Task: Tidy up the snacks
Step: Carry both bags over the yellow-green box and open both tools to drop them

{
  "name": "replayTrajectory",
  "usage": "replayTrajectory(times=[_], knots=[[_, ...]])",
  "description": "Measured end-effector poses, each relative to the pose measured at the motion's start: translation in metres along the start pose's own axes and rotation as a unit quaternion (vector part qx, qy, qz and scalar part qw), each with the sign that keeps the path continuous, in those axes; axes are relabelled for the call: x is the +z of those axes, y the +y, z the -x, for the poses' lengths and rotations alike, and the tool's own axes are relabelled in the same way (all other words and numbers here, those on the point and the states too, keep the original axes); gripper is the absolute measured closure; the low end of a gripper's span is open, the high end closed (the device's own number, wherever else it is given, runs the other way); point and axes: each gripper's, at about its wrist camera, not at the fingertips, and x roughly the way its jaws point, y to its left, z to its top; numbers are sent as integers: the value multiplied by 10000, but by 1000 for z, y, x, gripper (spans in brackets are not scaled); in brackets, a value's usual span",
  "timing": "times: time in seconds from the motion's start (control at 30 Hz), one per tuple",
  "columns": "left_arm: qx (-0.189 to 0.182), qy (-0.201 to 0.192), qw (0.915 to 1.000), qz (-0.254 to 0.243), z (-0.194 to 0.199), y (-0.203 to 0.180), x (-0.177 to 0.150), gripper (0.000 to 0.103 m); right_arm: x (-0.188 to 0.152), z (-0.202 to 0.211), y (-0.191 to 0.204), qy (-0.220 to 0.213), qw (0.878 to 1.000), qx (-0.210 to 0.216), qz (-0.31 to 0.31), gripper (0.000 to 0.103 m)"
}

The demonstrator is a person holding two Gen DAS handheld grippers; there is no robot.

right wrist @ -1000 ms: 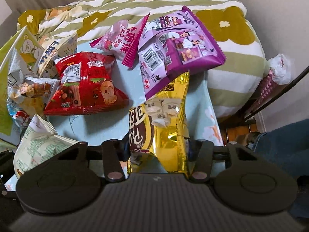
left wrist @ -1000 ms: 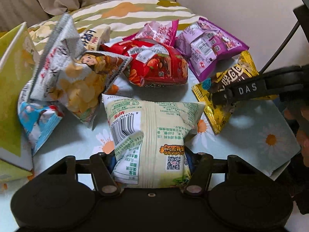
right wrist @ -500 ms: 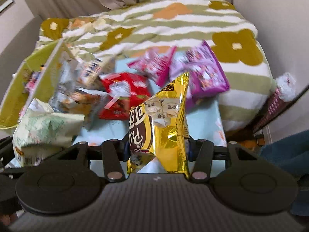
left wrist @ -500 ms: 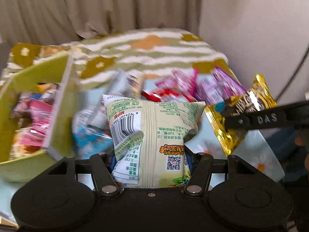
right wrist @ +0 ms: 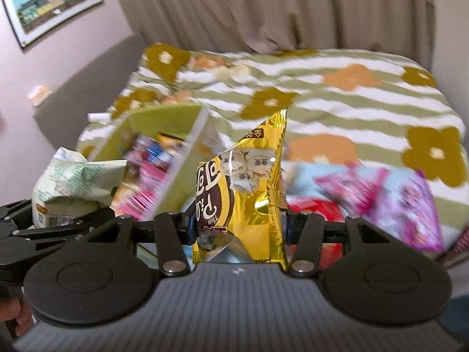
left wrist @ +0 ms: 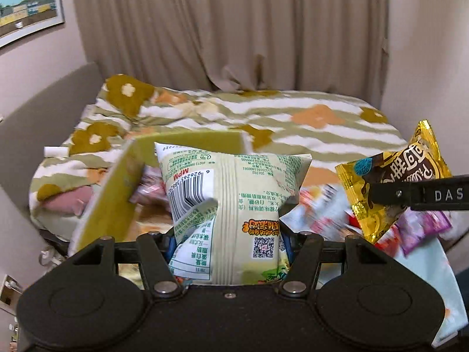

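Fingers on both my tools are busy: my left gripper (left wrist: 228, 243) is clamped on one pale green snack bag (left wrist: 231, 205), and my right gripper (right wrist: 239, 228) is clamped on one gold snack bag (right wrist: 249, 193). That makes two bags in the air, one for each tool.

I count one green box (right wrist: 164, 117) with a white rim. It sits at the left edge of the light blue cloth (left wrist: 425, 267), and it has blurry pink and red packs inside. More packs lie on the cloth, but they are too blurry for me to count well. I can make out one purple bag (right wrist: 410, 205), one pink bag (right wrist: 348, 182) and one red bag (right wrist: 319, 208). One striped flower blanket (left wrist: 293, 111) lies behind them. One framed picture (right wrist: 52, 3) hangs on the wall beside the curtain (left wrist: 228, 29).

A second ago both bags were low, close to the cloth. Now both are lifted high, and I can see the curtain and the wall. Both grips look the same as before. The green box now shows right behind the green bag.

On the green bag I read "MPM" upside down, a barcode and a square code. The gold bag says "Thin". The arm of my right tool says "DAS".
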Motion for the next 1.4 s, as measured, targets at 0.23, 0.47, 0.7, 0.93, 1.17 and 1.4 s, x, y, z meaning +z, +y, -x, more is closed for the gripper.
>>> replayTrajectory(times=[0.23,0.47,0.7,0.93,1.17,1.4], knots=[[121,89,9998,95,-36,73,35,38,42,-57,70,20,9996,269,-25,37],[-16,480,9988,47,-99,129,49,38,70,-119,120,110,9998,128,-98,37],[-424,825,9957,-67,-149,148,42,4,76,-162,137,272,9986,-275,-374,37],[-428,855,9928,-724,-155,146,27,0,68,-176,140,443,9955,-621,-554,37],[-594,699,9941,-583,-135,153,26,0,77,-181,145,559,9950,-566,-601,36],[-384,536,9972,-358,-126,159,40,0,96,-195,151,526,9973,-293,-418,36]])
